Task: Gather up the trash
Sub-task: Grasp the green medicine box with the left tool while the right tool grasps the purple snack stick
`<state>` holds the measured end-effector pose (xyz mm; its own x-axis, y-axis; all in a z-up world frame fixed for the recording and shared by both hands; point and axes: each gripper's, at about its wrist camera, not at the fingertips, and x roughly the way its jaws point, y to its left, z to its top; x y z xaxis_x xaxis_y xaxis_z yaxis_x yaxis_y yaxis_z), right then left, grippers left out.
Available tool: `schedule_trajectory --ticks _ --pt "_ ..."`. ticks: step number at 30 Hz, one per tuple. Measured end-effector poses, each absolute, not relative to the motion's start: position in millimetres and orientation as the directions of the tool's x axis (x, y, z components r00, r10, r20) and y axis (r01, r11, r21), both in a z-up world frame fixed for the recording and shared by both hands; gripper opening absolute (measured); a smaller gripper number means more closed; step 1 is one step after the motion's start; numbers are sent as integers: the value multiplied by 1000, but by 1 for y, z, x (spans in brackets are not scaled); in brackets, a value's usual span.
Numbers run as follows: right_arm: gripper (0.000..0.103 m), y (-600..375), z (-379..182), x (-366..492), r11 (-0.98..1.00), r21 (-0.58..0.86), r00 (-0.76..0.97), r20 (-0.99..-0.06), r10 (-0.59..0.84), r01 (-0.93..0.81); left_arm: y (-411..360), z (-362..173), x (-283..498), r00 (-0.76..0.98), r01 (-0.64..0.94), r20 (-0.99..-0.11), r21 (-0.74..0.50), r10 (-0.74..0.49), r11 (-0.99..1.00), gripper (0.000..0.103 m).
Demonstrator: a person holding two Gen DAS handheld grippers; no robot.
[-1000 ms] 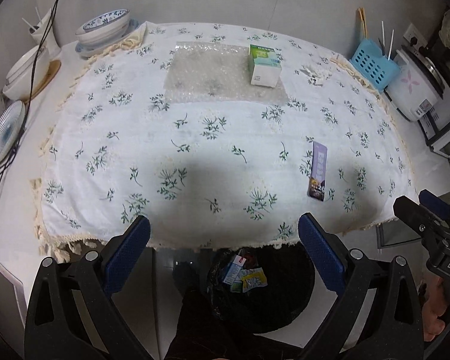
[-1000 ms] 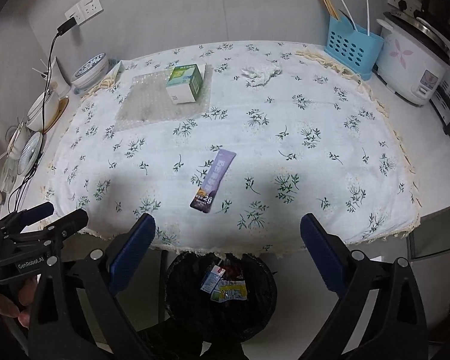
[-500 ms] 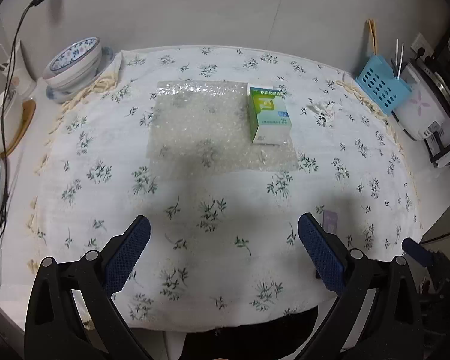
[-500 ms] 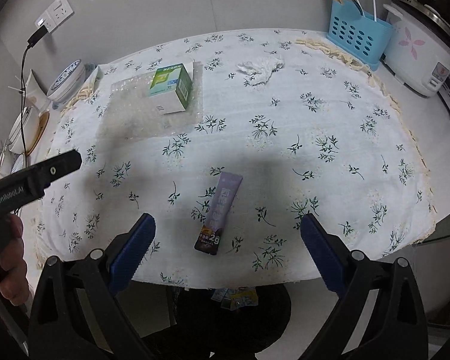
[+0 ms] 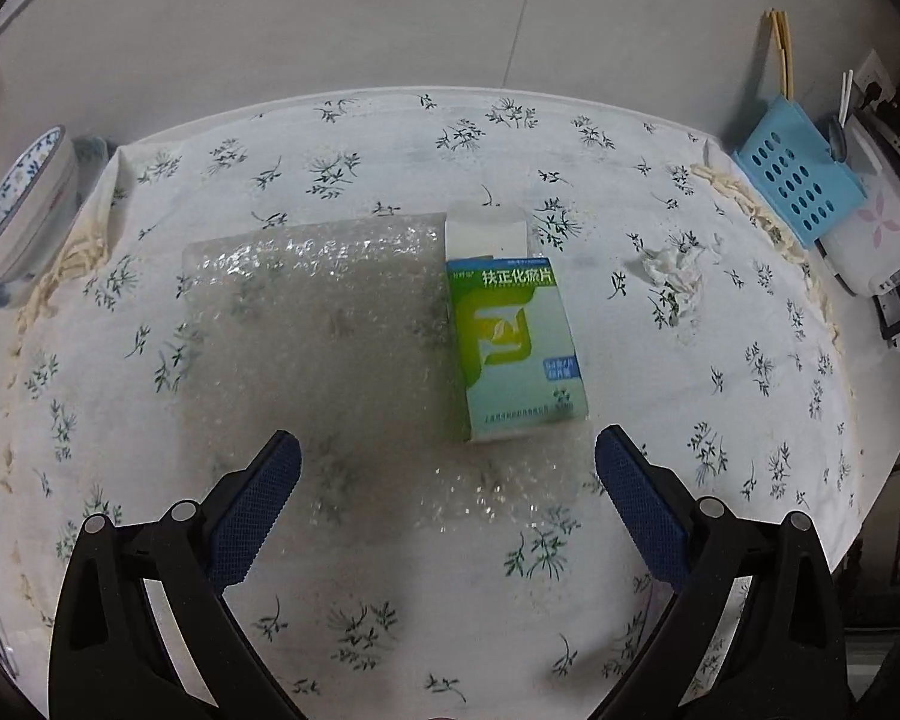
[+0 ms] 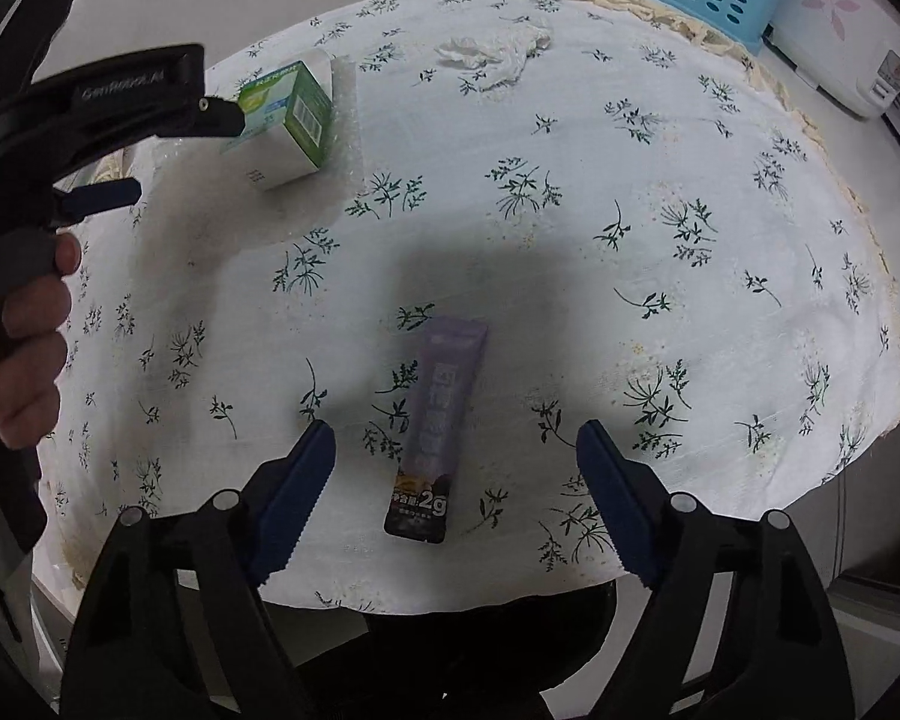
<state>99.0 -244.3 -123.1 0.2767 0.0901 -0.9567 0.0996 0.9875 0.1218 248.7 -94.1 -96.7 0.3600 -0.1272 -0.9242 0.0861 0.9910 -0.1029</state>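
now that i've brought both tools down over the tabletop, my right tool is closing astride the purple sachet, unpinched; my left tool hangs spread before the green box.

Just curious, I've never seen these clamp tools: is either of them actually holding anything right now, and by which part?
Nothing is held. The right gripper is closing around the purple sachet; the left gripper is open.
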Motion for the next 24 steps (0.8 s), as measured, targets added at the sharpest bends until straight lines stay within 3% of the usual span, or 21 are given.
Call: schedule_trajectory --ticks 6,10,17,24 --pt "56 -245 -139 107 979 153 228 -966 119 137 -102 -114 277 328 93 -934 -121 -145 988 95" --pt "47 -240 -144 111 978 157 210 -970 125 140 -112 -115 286 326 119 -932 -128 -161 985 87" --pt "40 -232 -148 118 979 150 190 -974 123 138 -132 -119 295 303 155 -937 -130 -172 979 82" --pt "38 -232 -149 119 975 166 189 -972 136 149 -125 -119 297 297 142 -938 -144 -181 979 85"
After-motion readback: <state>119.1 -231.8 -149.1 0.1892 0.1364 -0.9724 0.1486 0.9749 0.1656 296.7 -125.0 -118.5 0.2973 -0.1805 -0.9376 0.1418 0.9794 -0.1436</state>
